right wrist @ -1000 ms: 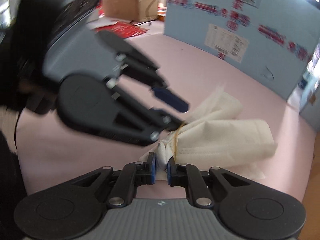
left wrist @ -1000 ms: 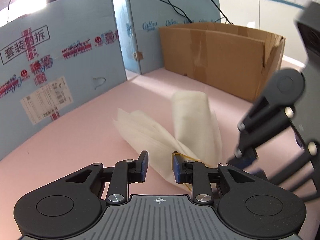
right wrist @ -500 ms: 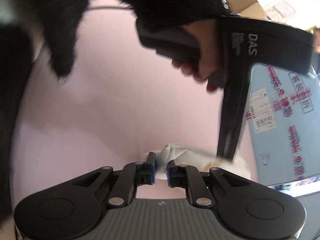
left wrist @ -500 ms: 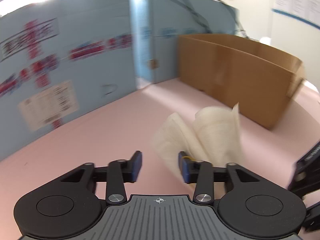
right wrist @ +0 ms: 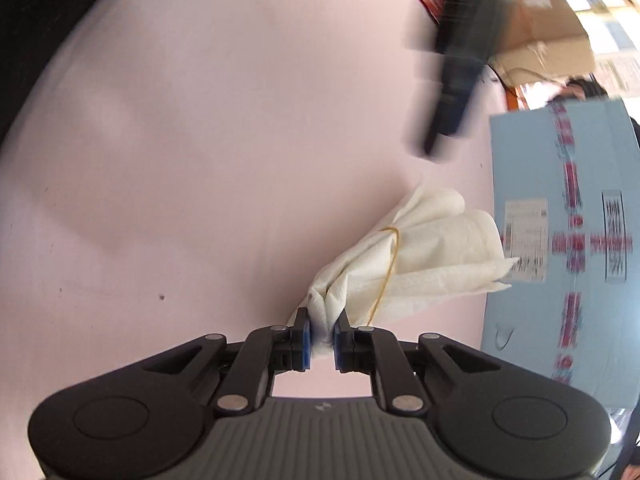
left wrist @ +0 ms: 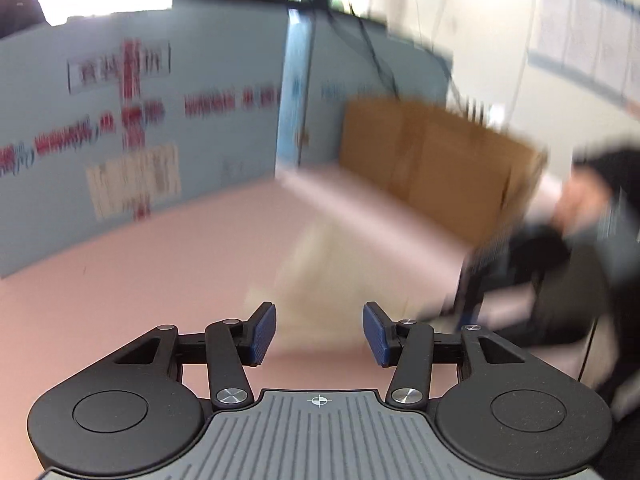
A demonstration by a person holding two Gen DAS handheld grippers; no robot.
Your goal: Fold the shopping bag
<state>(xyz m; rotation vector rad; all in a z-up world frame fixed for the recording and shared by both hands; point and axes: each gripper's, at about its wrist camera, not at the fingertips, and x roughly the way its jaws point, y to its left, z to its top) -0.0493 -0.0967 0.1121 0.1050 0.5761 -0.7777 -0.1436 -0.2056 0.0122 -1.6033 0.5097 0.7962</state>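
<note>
- While my right gripper (right wrist: 319, 338) clamps its blue pads on the bunched end of the white crinkled fabric shopping bag (right wrist: 416, 256), the rest of the bag fans out over the pink tabletop (right wrist: 200, 160) toward the blue printed board wall (right wrist: 560, 240) at its edge.
- I see a thin yellow rubber band (right wrist: 390, 264) looped around the bag just beyond my pads.
- My left gripper (left wrist: 319, 334) stands apart with nothing between its blue pads; the bag shows only as a pale blur past them.
- Behind, a brown cardboard box (left wrist: 432, 168) sits at the far edge.
</note>
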